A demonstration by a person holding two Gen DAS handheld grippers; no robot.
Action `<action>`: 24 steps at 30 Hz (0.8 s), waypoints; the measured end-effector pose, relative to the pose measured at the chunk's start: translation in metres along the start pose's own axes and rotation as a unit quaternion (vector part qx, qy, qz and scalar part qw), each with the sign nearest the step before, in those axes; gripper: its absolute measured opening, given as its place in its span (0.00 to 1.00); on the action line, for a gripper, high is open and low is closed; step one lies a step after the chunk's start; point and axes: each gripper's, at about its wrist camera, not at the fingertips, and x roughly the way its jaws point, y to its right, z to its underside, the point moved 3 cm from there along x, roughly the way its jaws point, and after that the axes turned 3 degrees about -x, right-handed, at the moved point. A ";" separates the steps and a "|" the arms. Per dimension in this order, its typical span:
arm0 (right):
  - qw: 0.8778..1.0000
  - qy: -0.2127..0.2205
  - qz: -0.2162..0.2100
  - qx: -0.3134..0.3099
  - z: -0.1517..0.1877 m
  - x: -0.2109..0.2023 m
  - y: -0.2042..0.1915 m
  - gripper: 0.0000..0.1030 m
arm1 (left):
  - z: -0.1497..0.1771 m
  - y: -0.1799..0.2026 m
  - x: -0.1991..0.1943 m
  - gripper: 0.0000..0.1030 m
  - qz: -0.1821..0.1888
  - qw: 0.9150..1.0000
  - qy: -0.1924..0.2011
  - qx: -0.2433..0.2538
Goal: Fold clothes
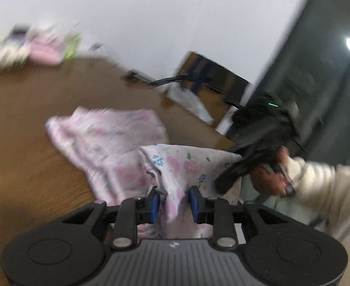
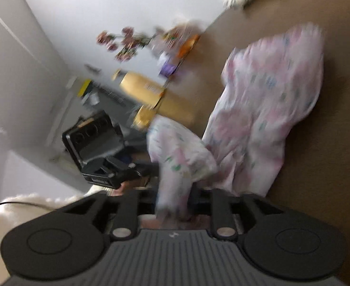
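Fabric is bunched right between the blue pads of the left gripper, whose jaws look only partly closed with a gap either side of the cloth, so I honestly can't tell if it's pinched or just draped through. The floral garment is white and pink with little blue and green flowers; one end is lifted up at the grippers, and the rest trails down onto the brown wooden table. On the other side, the right gripper has the same garment running down between its fingers, but it's too blurry to say how far they're closed. You can see the right hand in a cream sleeve holding it. Further back there's a pile of other clothes at the far edge of the table, and a cardboard box against the white wall.
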 end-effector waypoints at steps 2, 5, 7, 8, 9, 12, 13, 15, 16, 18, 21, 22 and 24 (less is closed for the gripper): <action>0.996 0.045 0.045 -0.054 -0.001 -0.013 -0.007 0.77 | 0.001 -0.017 0.005 0.17 0.004 0.998 0.004 -0.063; 0.983 0.083 0.090 -0.133 0.009 -0.015 -0.015 0.78 | 0.005 -0.040 0.011 0.14 0.028 0.987 0.011 -0.156; 0.975 0.090 0.115 -0.167 0.017 -0.007 -0.018 0.80 | 0.009 -0.046 0.013 0.13 0.038 0.980 0.020 -0.193; 0.973 0.083 0.133 -0.170 0.019 0.000 -0.018 0.80 | 0.009 -0.046 0.013 0.12 0.042 0.978 0.028 -0.203; 0.972 0.081 0.150 -0.162 0.020 0.003 -0.017 0.75 | 0.008 -0.047 0.013 0.11 0.038 0.976 0.038 -0.209; 0.979 0.093 0.160 -0.084 0.020 0.002 -0.005 0.40 | 0.006 -0.047 0.014 0.09 -0.001 0.974 0.060 -0.217; 0.982 0.101 0.151 -0.046 0.019 0.000 0.002 0.20 | 0.005 -0.047 0.014 0.09 -0.014 0.973 0.068 -0.219; 0.983 0.117 0.132 0.041 0.015 -0.006 0.019 0.14 | 0.002 -0.045 0.014 0.11 -0.028 0.970 0.084 -0.225; 0.982 0.122 0.132 0.066 0.014 -0.006 0.024 0.14 | 0.001 -0.045 0.013 0.17 -0.033 0.968 0.093 -0.229; 0.977 0.126 0.147 0.086 0.016 -0.002 0.030 0.13 | -0.001 -0.038 0.005 0.36 -0.055 0.970 0.116 -0.207; 0.974 0.121 0.172 0.085 0.017 0.000 0.026 0.14 | 0.004 -0.016 -0.010 0.48 -0.114 0.973 0.135 -0.149; 0.974 0.112 0.183 0.072 0.014 0.002 0.020 0.14 | 0.007 -0.009 -0.011 0.48 -0.123 0.973 0.135 -0.138; 0.974 0.092 0.206 0.038 0.006 0.009 0.007 0.14 | 0.012 0.004 -0.012 0.42 -0.139 0.975 0.133 -0.115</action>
